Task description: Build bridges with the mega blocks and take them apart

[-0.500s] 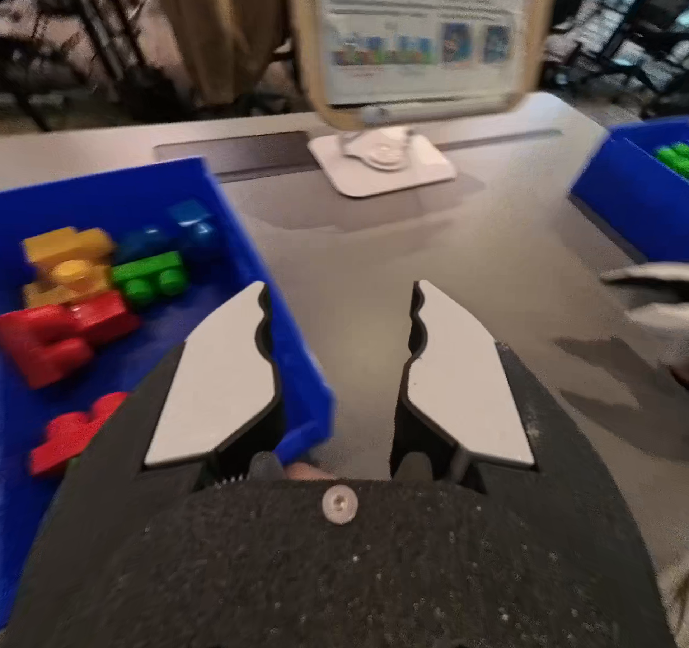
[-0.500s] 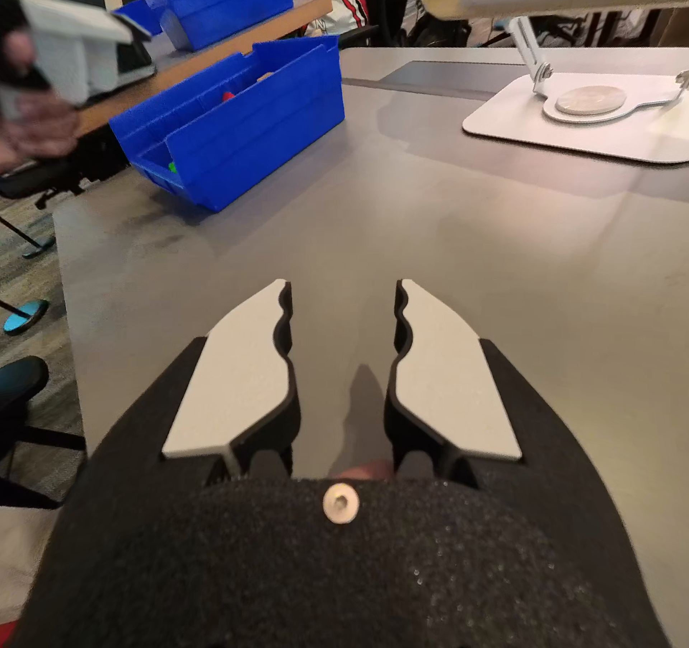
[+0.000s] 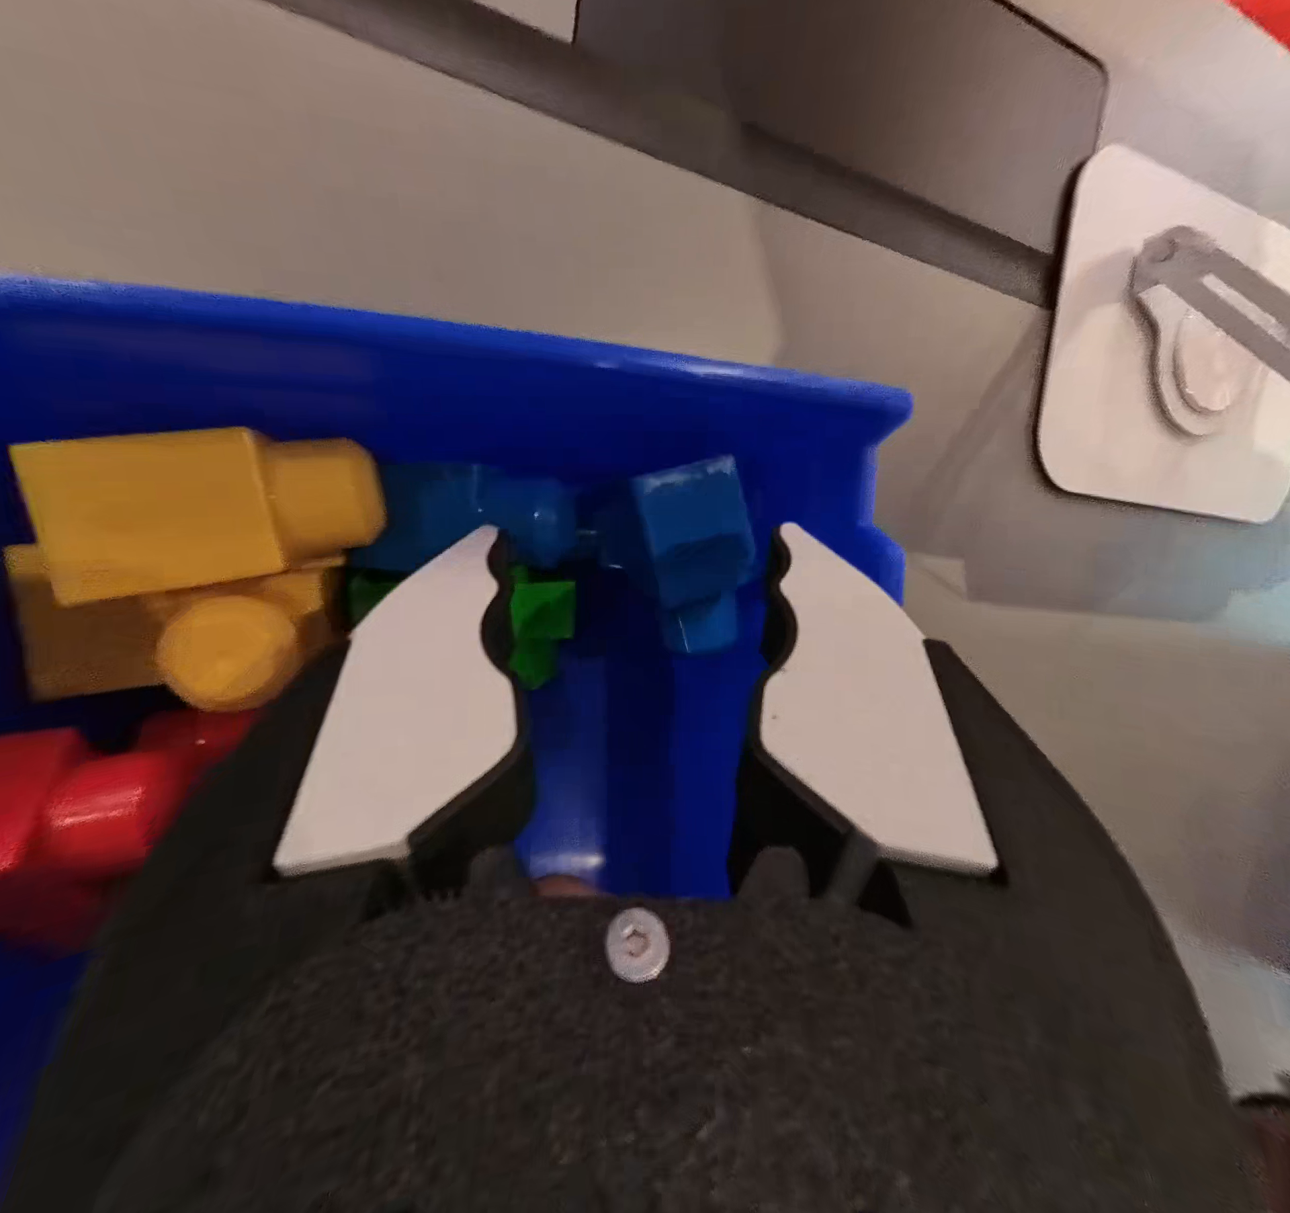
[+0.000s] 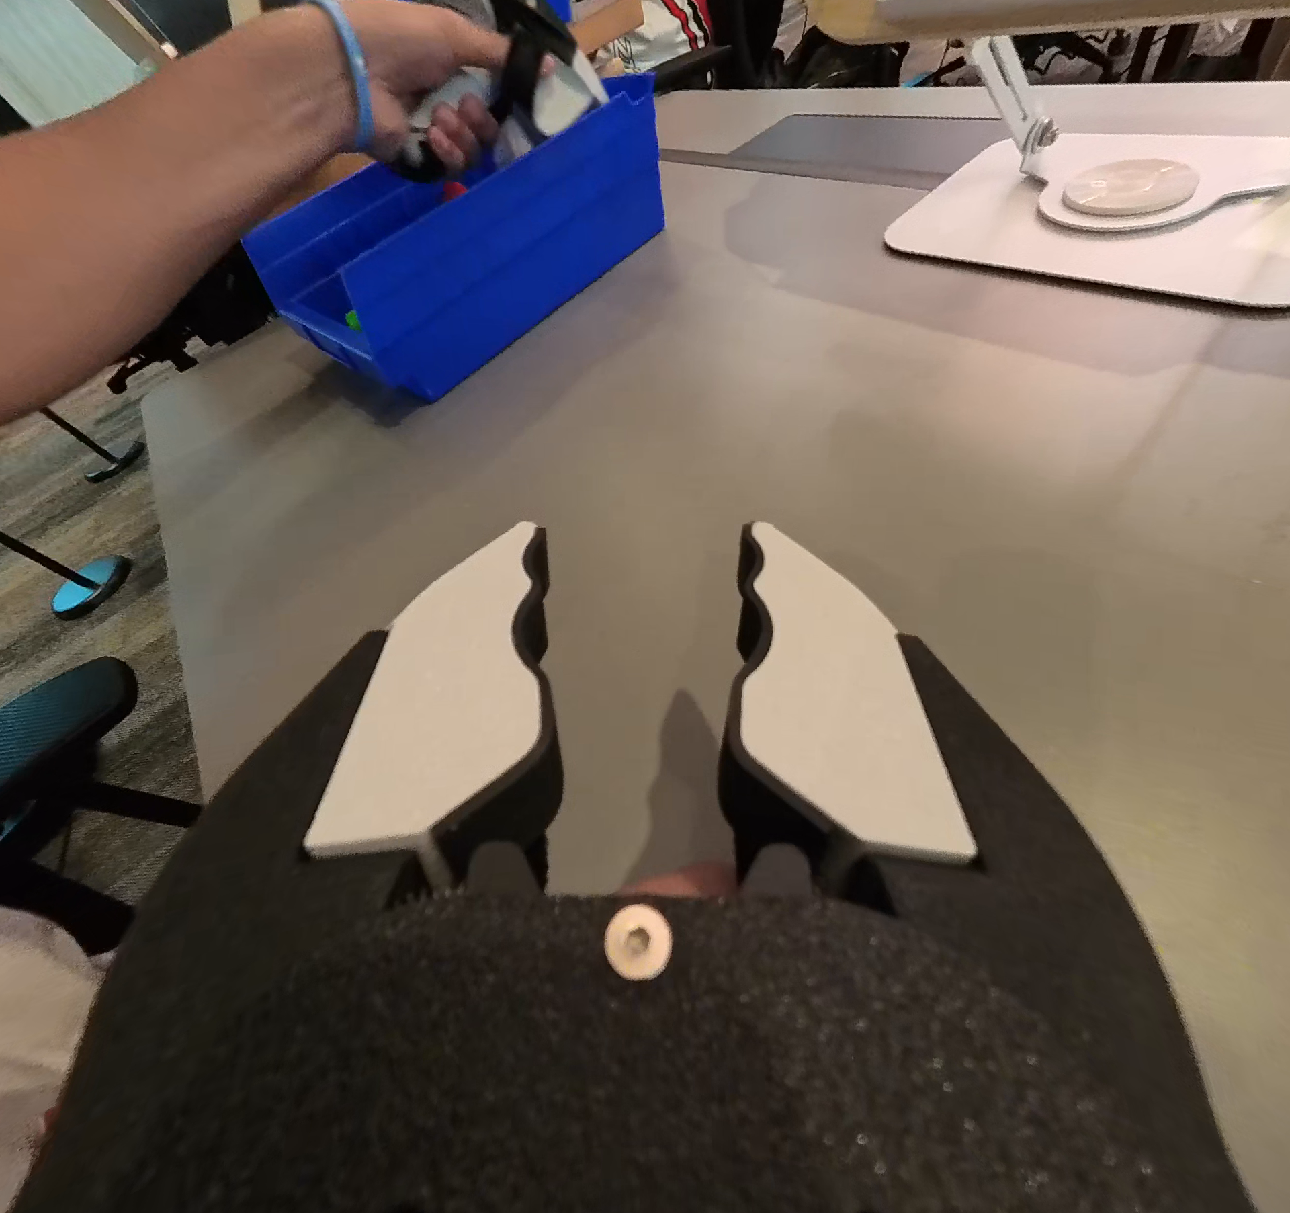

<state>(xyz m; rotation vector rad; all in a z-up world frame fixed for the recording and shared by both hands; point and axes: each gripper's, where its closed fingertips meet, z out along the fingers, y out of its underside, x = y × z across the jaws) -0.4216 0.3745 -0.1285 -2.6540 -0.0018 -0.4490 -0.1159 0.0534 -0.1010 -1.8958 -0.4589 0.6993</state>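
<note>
Your left tongs (image 3: 635, 537) have swung down from above the bare surface into the blue bin (image 3: 447, 369), and your left hand (image 4: 412, 73) has come forward with them, as the right wrist view shows; the right tongs (image 4: 642, 537) have barely stirred. Working across the bin from the left: the red blocks (image 3: 77, 809) lie lowest at the near corner, the yellow blocks (image 3: 174, 551) sit piled above them, a green block (image 3: 541, 614) is half hidden behind your left finger (image 3: 412, 712), and the blue block (image 3: 694, 544) stands tilted against the bin's right wall, just inside your right finger (image 3: 858, 712). Your left tongs are spread wide with nothing in them, the tips framing the green and blue pieces. These blocks look like light, hollow, rigid plastic with smooth glossy faces, so they should lift easily but may slip or twist if pinched on a stud or a corner. Take the blue one across its two flat sides, low on the body, not on the round knob. It is jumbled against its neighbours and the wall, so expect it to shift as you close. Farther right, your right tongs hover over the grey surface (image 4: 907, 481), also open and empty, well apart from the bin and from the white stand base (image 4: 1089, 237).
</note>
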